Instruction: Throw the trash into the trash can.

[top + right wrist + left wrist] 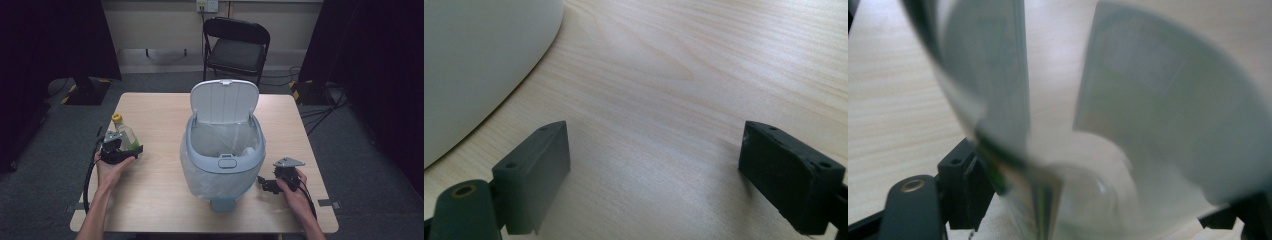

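Jaws of the left gripper (121, 146) stand wide around a clear plastic bottle (127, 136) with a yellow cap, which lies on the surface (160, 200) left of the open-lidded bin (225, 145); whether the pads press its sides cannot be told from the blurred left gripper view. Its long axis runs away from the person, cap at the far end, base (1088, 200) deep between the jaws. Jaws of the right gripper (274, 181) rest apart and empty beside the bin, leaving the left hand (111, 167) the 1 placed to carry the bottle rightward.
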